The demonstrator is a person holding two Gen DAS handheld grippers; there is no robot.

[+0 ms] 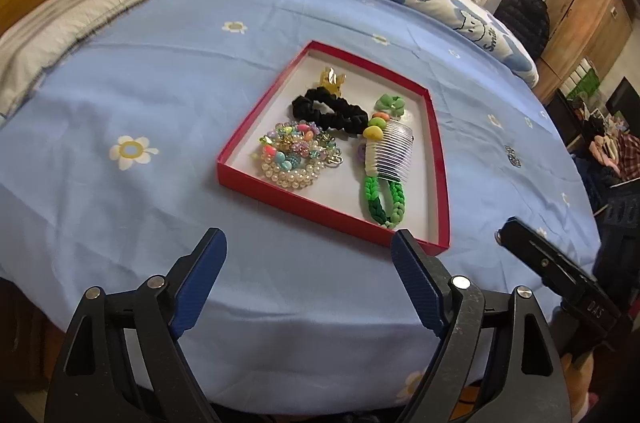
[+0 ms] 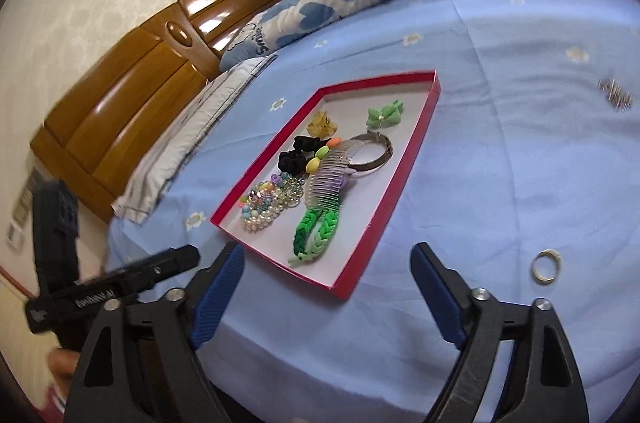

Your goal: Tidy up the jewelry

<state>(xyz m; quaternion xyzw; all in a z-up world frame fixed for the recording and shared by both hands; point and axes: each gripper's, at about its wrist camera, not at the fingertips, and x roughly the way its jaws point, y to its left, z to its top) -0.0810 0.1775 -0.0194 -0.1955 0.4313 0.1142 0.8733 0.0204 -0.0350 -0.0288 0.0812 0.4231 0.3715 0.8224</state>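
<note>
Both claws wide open, gripping nothing — left claw [image 1: 308, 257] and right claw [image 2: 328, 269] hover short of the red tray [image 2: 384, 179]. Most jewelry already inside; ring [image 2: 546, 265] and sparkly piece [image 2: 615, 94] lie loose on the bed [image 2: 500, 151]. Best approached steeply with the right claw, pinching the ring's rim — not the sheet.

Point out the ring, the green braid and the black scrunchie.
ring [image 2: 546, 265]: right wrist view, on its band, on the sheet outside the box
green braid [image 1: 380, 199]: left wrist view, on its loop
black scrunchie [image 1: 330, 111]: left wrist view, on its gathered fabric
</note>
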